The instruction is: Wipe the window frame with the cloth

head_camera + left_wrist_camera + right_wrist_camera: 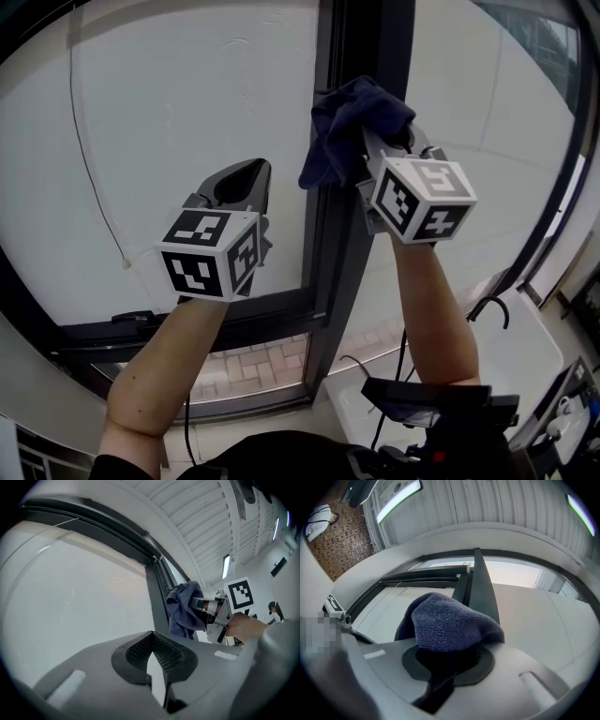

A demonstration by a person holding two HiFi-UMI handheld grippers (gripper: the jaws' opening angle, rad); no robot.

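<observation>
Two grippers are showing: one left gripper (pixel 246 176) and one right gripper (pixel 386 141). One cloth (pixel 349 127) is showing. One window frame (pixel 364 56) is dividing two panes: left pane (pixel 187 94), right pane (pixel 478 103). One cord (pixel 89 169) is hanging.

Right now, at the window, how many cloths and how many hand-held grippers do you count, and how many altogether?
Cloth: 1, dark blue, at the window frame.
Hand-held gripper: 2, the left hand-held gripper shut and empty, the right hand-held gripper shut on the cloth.
Total: 3.
</observation>
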